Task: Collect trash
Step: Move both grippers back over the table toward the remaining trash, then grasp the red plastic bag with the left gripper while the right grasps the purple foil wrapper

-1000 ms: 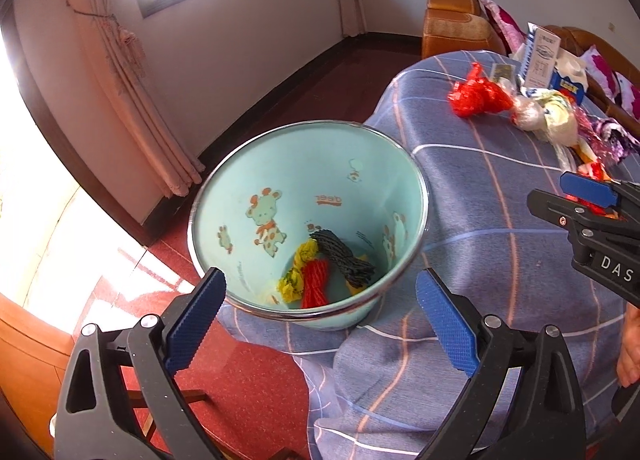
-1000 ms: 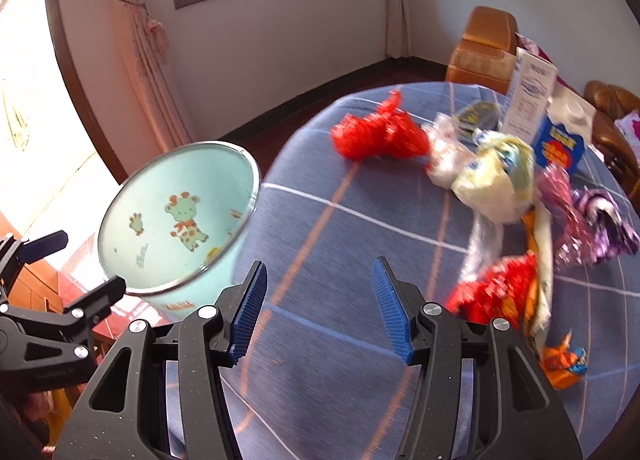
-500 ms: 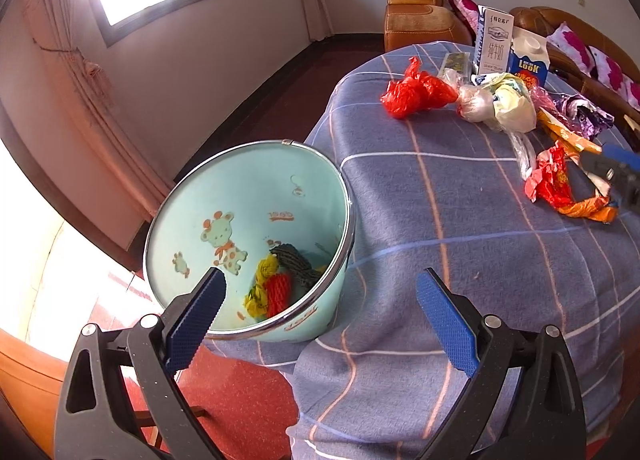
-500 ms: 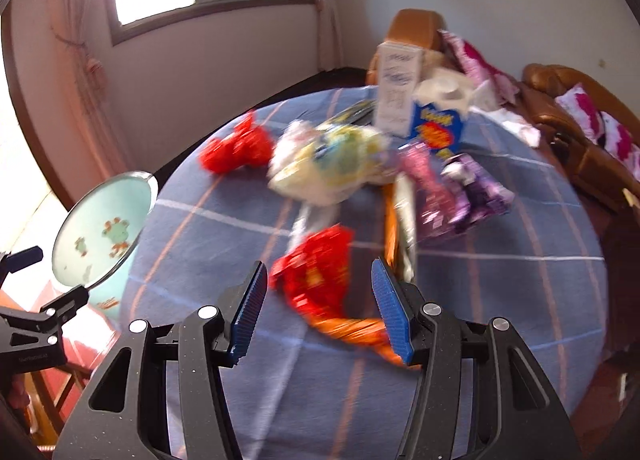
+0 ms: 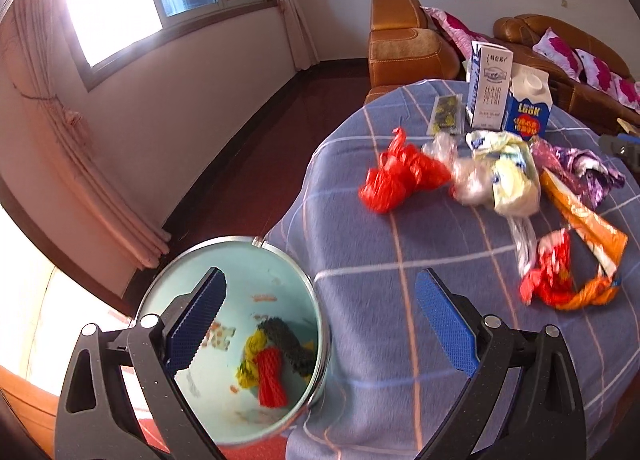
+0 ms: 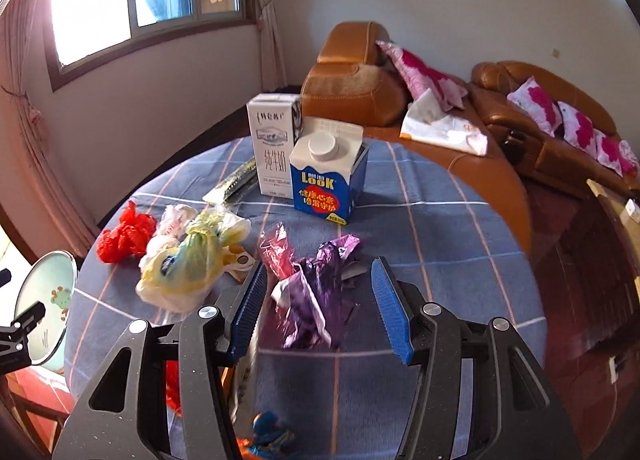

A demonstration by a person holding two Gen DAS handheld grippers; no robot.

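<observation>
**Right gripper lined up on purple wrapper; bin stands by at table's left edge**

Left wrist view: The left gripper [image 5: 320, 324] is released, jaws wide, nothing between them. Below it the pale blue bin [image 5: 240, 412] sits against the table's left edge, already holding yellow, red and dark scraps. On the checked tablecloth [image 5: 360, 268] lie a red plastic bag [image 5: 396, 179], a yellowish bag [image 5: 508, 179], an orange wrapper [image 5: 584, 219] and a red wrapper [image 5: 548, 276], with two cartons upright at the far edge.

Right wrist view: The right gripper [image 6: 318, 312] hangs about half open, empty, directly above the crumpled purple wrapper [image 6: 316, 292] near the table's middle. The blue carton [image 6: 328, 183] and white carton [image 6: 272, 147] stand beyond it.

Assessment: The purple wrapper looks like thin foil: very light, soft, slick, likely to slide rather than lift. Best hold appears to be the bunched central ridge, pinched across its narrow width. Loose tails may snag neighbouring litter.
</observation>
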